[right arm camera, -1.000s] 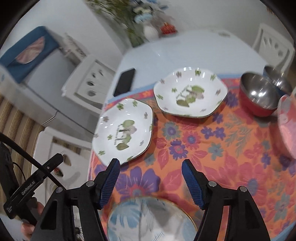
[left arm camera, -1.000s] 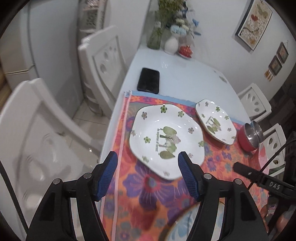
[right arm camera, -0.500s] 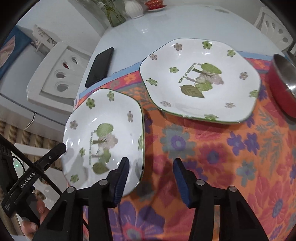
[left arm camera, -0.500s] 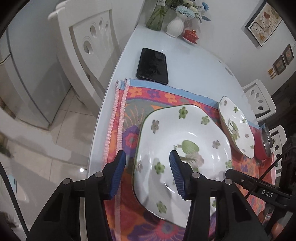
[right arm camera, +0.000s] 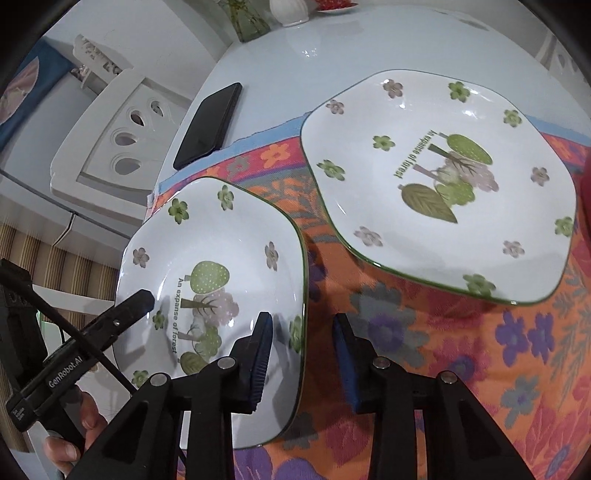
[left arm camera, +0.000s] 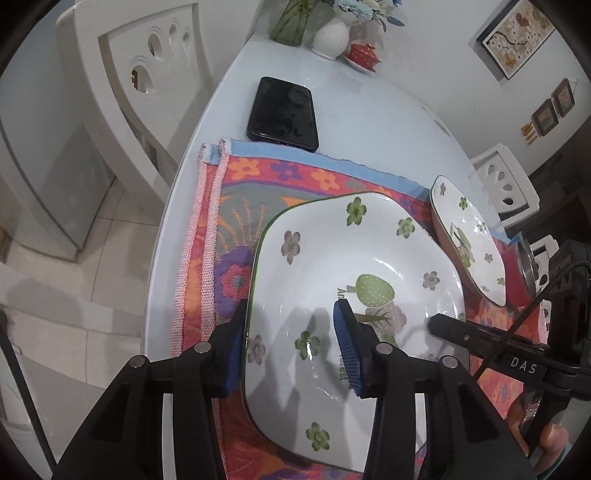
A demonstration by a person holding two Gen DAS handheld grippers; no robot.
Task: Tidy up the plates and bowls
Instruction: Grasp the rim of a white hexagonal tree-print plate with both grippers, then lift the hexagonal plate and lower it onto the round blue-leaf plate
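A white hexagonal plate with green flowers and a tree print lies on the flowered cloth. My left gripper is open and straddles its left rim, one finger outside, one over the plate. My right gripper is open and straddles its right rim. A second matching plate lies just behind to the right. A red bowl with a steel inside stands beyond it.
A black phone lies on the pale blue table behind the cloth. A white vase and flowers stand at the far end. White chairs stand at the left and far right.
Both grippers moved down and forward onto the near plate and narrowed. Each now has the plate's rim between its fingers.
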